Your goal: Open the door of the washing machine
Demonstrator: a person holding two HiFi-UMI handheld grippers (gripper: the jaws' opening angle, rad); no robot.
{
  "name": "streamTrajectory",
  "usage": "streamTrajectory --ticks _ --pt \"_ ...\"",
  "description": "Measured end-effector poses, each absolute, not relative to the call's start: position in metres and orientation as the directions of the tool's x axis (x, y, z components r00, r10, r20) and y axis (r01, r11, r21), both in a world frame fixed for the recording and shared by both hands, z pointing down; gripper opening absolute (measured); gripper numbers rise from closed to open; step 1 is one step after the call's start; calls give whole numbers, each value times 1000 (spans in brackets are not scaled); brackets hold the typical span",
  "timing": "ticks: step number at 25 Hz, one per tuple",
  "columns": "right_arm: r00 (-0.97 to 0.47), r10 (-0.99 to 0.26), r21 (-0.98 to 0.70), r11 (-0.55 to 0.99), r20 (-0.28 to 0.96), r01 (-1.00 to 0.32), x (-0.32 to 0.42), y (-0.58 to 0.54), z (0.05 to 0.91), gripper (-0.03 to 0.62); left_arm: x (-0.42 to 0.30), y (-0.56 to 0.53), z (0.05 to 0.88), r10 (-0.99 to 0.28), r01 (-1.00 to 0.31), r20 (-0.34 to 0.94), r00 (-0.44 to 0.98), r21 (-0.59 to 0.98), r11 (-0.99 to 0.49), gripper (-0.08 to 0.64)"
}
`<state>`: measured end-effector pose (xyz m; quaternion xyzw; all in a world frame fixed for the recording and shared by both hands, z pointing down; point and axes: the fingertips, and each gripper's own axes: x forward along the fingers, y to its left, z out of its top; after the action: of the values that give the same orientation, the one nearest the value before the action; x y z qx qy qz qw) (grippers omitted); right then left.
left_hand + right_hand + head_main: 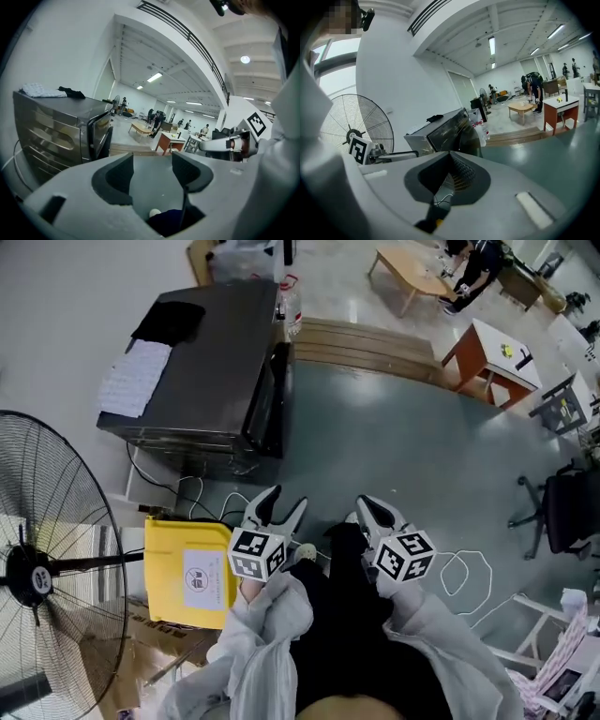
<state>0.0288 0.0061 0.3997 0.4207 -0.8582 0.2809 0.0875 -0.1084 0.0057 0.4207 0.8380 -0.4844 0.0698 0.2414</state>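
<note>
Washing machine door seemingly ajar (open floor beside).

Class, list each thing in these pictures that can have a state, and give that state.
left gripper: jaws apart, empty.
right gripper: jaws together, empty.
washing machine door: not swung open, untouched.
fan: upright; spinning or not, cannot tell.

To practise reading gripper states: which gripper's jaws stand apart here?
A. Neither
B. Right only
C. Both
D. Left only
D: in its own view the left gripper holds its jaws apart with nothing between them, while the right gripper has its jaw tips touching.
</note>
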Motion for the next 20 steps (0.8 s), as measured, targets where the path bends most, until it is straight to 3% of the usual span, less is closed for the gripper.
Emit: streamTrajectory --ticks 15,20 --pt "-740 -474 -453 589 478 -669 33 -208 470 8 -109 -158 523 -826 -938 490 279 323 -125 249" --pt "-737 -435 -382 653 517 -654 29 -269 511 8 -123 -195 578 -819 -955 551 164 295 7 249"
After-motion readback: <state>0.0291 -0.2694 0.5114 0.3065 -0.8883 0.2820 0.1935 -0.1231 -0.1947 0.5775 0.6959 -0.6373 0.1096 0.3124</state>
